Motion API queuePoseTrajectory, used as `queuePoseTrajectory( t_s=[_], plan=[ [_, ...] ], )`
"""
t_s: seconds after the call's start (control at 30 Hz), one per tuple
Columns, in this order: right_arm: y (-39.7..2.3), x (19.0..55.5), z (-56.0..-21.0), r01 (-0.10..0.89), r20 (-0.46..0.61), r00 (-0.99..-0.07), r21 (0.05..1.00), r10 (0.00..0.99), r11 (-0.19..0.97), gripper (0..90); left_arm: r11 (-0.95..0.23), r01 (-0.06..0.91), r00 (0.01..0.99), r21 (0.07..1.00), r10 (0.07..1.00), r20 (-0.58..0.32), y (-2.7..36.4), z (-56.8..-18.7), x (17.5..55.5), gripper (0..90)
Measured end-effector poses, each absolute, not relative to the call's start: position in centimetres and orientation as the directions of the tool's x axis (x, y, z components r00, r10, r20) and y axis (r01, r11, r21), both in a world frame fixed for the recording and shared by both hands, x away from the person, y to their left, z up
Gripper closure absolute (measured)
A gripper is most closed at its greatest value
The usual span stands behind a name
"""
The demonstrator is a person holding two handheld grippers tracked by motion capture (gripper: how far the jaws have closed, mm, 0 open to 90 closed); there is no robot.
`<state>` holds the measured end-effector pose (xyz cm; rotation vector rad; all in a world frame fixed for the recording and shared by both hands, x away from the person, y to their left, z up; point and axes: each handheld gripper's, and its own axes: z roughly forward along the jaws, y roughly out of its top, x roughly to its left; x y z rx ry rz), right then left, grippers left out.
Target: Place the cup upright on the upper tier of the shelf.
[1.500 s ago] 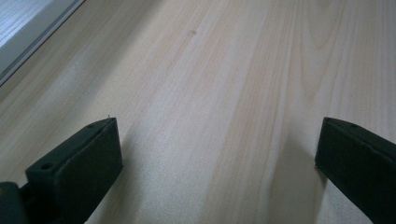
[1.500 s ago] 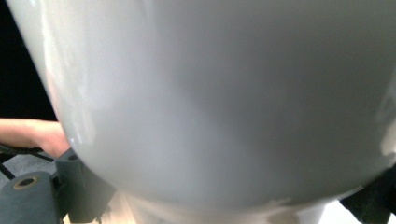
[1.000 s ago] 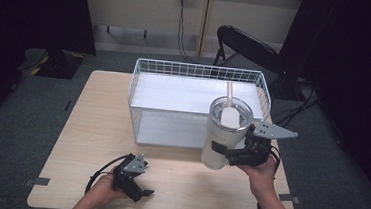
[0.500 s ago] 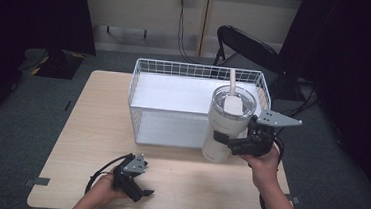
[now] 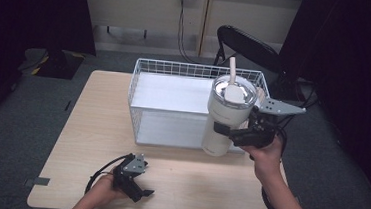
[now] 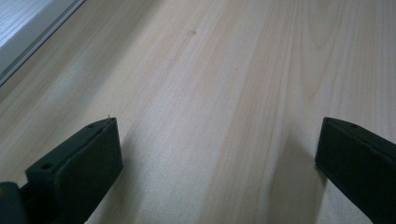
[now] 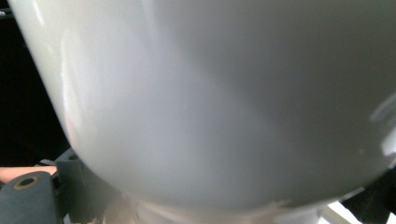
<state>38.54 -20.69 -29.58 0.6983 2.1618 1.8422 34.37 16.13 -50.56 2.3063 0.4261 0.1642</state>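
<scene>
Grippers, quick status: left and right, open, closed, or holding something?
Left gripper: open, jaws spread, holding nothing, low over the table.
Right gripper: shut on the white tumbler, held beside the wire basket.

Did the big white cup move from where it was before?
Yes. The white cup, held by the right gripper, has gone up and toward the wire basket; its top now overlaps the basket's right end.
</scene>
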Motion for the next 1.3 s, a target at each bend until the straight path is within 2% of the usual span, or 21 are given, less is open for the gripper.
queuePoseTrajectory(
  t_s=[0.4, 0.8, 1.3],
  plan=[
    [-20.3, 39.0, -26.9, 0.234, 0.160, -0.863, 0.967, 0.480, 0.098, 8.8, -0.648, 0.252, 0.936, 0.718, 0.353, -0.009, 16.1, -50.5, 34.4, 0.0],
    [-19.8, 40.0, -24.2, 0.224, 0.137, -0.850, 0.968, 0.509, 0.114, 8.9, -0.648, 0.252, 0.936, 0.719, 0.353, -0.010, 16.1, -50.5, 34.4, 0.0],
    [-18.7, 41.7, -22.6, 0.202, 0.107, -0.828, 0.973, 0.551, 0.115, 8.9, -0.650, 0.252, 0.936, 0.717, 0.352, -0.010, 16.2, -50.5, 34.4, 0.0]
  ],
)
